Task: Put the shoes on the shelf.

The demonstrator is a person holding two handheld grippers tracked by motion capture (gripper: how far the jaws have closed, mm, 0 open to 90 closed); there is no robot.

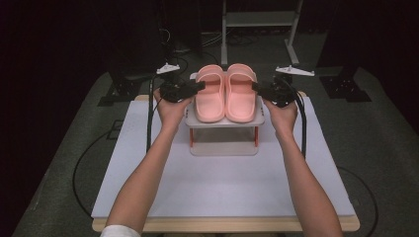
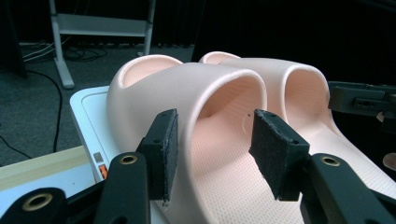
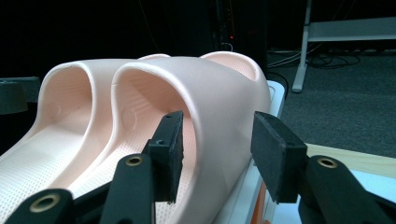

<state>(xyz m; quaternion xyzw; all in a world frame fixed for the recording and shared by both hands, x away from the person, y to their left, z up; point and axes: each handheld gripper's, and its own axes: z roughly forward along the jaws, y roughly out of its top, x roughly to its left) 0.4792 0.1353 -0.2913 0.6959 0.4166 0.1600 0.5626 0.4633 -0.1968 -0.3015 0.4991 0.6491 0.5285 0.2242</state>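
A pair of pink slippers stands side by side on a small white shelf (image 1: 225,122) with orange legs. The left slipper (image 1: 210,96) and the right slipper (image 1: 240,96) point away from me. My left gripper (image 1: 200,86) reaches in from the left. In the left gripper view, my left gripper (image 2: 215,154) is open and straddles the outer side of the left slipper's (image 2: 187,93) strap, one pad inside the shoe. My right gripper (image 1: 256,87) mirrors it from the right. My right gripper (image 3: 217,154) is open around the outer wall of the right slipper (image 3: 219,93).
The shelf rests on a white mat (image 1: 222,187) that covers a wooden table. Grey carpet surrounds the table, with cables on it. A metal frame (image 1: 257,19) stands behind, and dark stands sit at the back left and right.
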